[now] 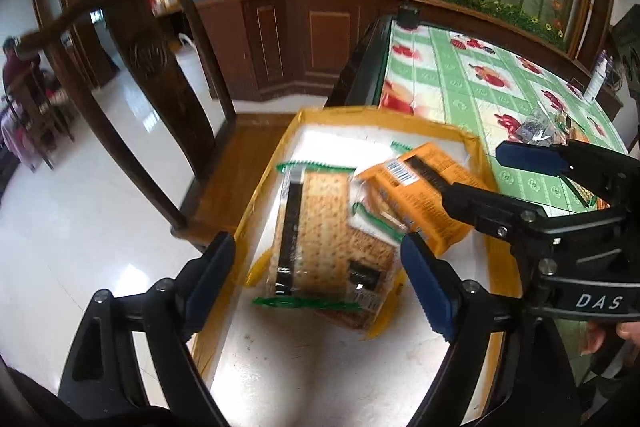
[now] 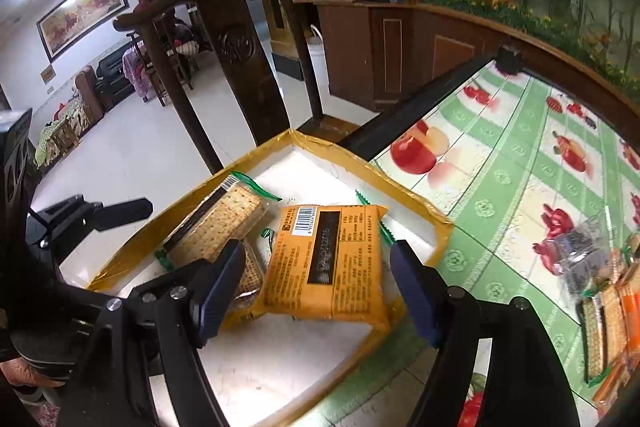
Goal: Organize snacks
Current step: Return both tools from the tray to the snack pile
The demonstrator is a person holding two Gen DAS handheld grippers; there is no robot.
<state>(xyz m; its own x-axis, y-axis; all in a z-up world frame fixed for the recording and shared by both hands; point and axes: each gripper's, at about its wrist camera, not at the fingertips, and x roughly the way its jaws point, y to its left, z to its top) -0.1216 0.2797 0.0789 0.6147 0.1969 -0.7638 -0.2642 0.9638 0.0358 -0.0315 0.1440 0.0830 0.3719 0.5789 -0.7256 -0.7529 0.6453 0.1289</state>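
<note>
Orange packet (image 2: 328, 263), long axis toward chair (image 2: 240, 59)

Bright daylight, glossy glare, blurred fisheye edges.

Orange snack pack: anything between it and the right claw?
Nothing visible. The orange snack pack lies in the box, directly between the right claw and its open pads, leaning on a cracker pack.

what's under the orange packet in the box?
The orange packet lies tilted inside the yellow-edged box, overlapping a clear, green-edged cracker pack on one side. A green wrapper edge pokes out behind it. Anything directly beneath is covered.
</note>
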